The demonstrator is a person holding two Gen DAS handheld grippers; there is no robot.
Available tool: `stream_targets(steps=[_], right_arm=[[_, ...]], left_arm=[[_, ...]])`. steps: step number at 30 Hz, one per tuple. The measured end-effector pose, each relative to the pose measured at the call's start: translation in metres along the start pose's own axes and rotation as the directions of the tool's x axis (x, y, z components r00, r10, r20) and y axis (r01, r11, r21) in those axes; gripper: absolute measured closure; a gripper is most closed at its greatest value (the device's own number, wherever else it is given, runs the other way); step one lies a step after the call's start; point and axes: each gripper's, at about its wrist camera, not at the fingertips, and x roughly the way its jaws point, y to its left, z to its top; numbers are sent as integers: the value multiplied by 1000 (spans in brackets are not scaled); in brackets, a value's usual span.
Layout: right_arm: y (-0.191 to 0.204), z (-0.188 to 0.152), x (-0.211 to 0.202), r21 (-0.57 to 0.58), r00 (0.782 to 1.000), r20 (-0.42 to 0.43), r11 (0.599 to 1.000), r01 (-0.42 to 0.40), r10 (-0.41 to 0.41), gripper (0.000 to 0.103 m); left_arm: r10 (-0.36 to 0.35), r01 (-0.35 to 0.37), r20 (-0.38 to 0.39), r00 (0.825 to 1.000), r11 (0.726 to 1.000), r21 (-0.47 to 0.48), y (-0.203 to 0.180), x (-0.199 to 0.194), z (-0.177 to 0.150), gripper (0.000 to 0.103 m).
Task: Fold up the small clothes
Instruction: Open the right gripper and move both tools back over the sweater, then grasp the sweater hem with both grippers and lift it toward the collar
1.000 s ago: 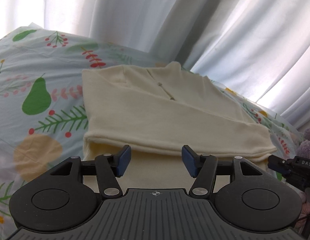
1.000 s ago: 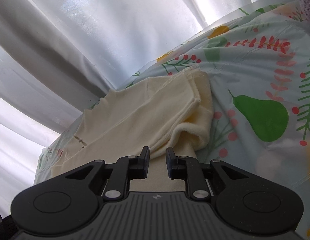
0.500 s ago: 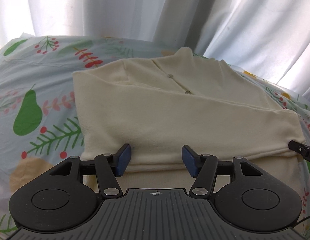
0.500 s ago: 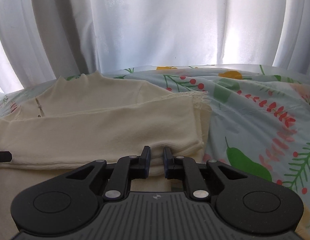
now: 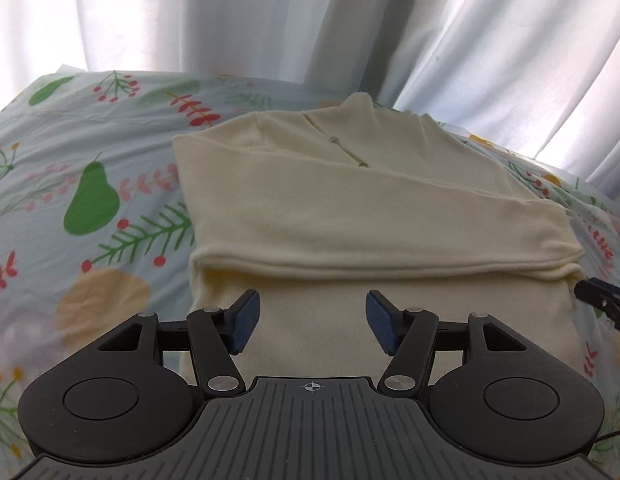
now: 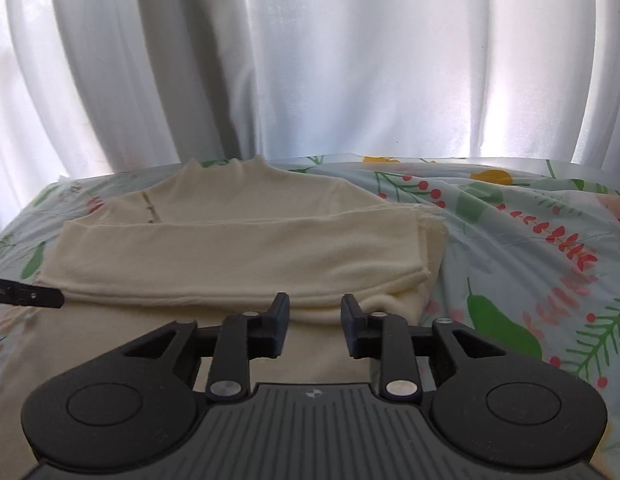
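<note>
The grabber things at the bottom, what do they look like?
Each is black plastic with a ribbed grey middle and two round discs at the sides. The left gripper has blue pads on its fingers; the right gripper has dark pads. Silver screws join the finger links.

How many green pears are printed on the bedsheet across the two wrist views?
2 visible: one pear on the bedsheet left of the cream top in the left wrist view, one pear right of it in the right wrist view. The top may hide others.

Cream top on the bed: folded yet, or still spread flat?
Partly folded. The cream top has a sleeve layer laid across its body, with the lower part flat on the bedsheet.
</note>
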Motion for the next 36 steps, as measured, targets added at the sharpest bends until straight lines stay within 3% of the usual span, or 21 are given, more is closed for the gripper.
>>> stream_targets(steps=[1,2,5,7,11,16,22,25,28,30,32,33,36], right_arm=[[3,-8,-13,-9,999,-18,999,-46,46,57],[6,-16,-26,-8,996,-41,997,-83,82,54],[13,-49,-64,0,979,-140,989,-150,149,54],[16,-73,-85,-5,970,-198,990,-142,138,54],[7,-117,-118,26,951,-304,998,-50,55,54],[-13,-148,-146,163,935,-333,984,-68,119,55],[-14,-158,-147,192,923,-338,974,-122,183,59],[-16,-161,-146,204,919,-342,971,-128,193,61],[-18,-165,-146,218,919,-339,967,-131,201,63],[-19,-164,-145,222,919,-340,966,-130,201,63],[-20,-164,-145,230,918,-339,964,-132,206,65],[-21,-164,-144,234,917,-339,963,-137,212,66],[-21,-165,-142,232,913,-344,962,-143,219,84]], left_arm=[[-3,3,-9,1000,1000,-6,0,-12,-10,38],[-6,6,-15,1000,1000,-9,1,-22,-19,38],[-9,9,-42,999,1000,9,1,-53,-53,35],[4,-2,-79,997,1000,30,2,-68,-77,34],[55,-52,-172,984,998,24,14,-86,-116,34],[63,-84,-242,968,994,-76,36,-99,-148,36],[110,-132,-231,967,988,-83,44,-110,-160,38],[96,-120,-249,964,989,-85,46,-112,-164,45],[29,-65,-274,961,990,-122,49,-112,-169,55],[32,-64,-277,960,992,-106,47,-111,-170,61],[40,-64,-277,960,995,-80,46,-111,-170,80],[38,-61,-278,960,995,-76,46,-110,-170,82],[27,-47,-290,957,997,-60,48,-109,-168,91]])
